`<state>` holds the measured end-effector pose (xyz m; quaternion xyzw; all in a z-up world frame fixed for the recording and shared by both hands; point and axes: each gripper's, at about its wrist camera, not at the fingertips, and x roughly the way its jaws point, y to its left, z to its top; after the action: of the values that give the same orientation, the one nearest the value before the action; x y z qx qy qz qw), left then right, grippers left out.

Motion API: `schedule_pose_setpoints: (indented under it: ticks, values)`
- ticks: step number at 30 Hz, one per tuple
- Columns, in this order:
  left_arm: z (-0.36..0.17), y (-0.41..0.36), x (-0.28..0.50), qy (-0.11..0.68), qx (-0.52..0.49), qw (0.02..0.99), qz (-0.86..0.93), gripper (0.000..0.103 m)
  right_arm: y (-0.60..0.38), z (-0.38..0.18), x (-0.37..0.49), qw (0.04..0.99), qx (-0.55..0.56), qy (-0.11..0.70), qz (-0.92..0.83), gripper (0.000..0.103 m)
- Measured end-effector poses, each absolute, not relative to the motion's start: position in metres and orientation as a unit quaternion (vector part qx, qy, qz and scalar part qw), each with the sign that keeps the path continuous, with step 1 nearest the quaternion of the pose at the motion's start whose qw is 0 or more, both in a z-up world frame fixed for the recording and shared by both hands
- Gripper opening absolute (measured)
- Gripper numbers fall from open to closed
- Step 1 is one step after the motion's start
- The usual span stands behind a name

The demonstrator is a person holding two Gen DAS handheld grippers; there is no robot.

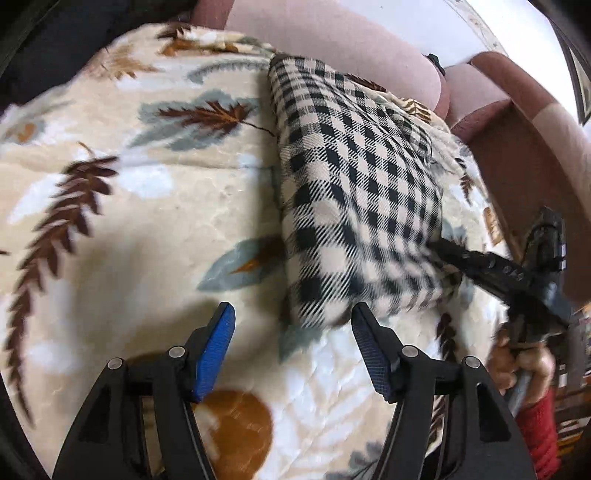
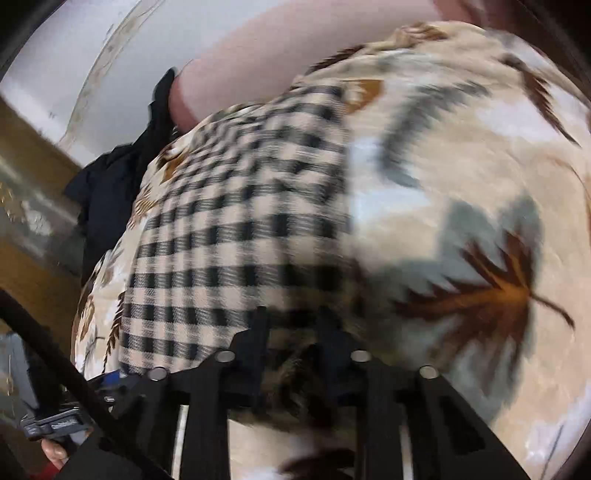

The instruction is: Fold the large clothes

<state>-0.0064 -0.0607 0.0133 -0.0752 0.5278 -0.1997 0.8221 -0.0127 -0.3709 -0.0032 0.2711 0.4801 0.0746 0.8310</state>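
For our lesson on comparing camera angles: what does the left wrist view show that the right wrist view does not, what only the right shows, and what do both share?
Only the left wrist view shows the left gripper, its blue-padded fingers apart over the blanket with nothing between them, and the red sleeve.

Only the right wrist view shows the dark garment heaped beyond the blanket's edge.

Both show the checked cloth lying folded on the leaf-print blanket, the pink cushion behind it, and the right gripper at the cloth's near edge.
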Motion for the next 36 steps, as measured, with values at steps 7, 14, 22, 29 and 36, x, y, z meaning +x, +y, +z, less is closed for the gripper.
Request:
schedule_pose_setpoints:
  ticks: [7, 14, 22, 29, 36]
  values:
    - [0.029, -0.034, -0.041, 0.498, -0.053, 0.85, -0.163, 0.065, -0.363, 0.052, -0.045, 0.861, 0.259, 0.429, 0.089, 0.033]
    - [0.044, -0.012, -0.058, 0.479, -0.037, 0.87, -0.107, 0.065, -0.277, 0.054, 0.014, 0.835, 0.268, 0.441, 0.191, 0.033]
    - [0.065, 0.024, -0.074, 0.447, -0.057, 0.89, -0.072, 0.066, -0.225, 0.038, 0.095, 0.804, 0.327, 0.45, 0.211, 0.033]
    - [0.069, 0.035, -0.075, 0.438, -0.062, 0.895, -0.063, 0.066, -0.215, -0.019, 0.12, 0.736, 0.385, 0.505, 0.234, 0.033]
    - [0.072, 0.037, -0.077, 0.422, -0.067, 0.902, -0.054, 0.066, -0.205, -0.002, 0.073, 0.748, 0.336, 0.512, 0.256, 0.038]
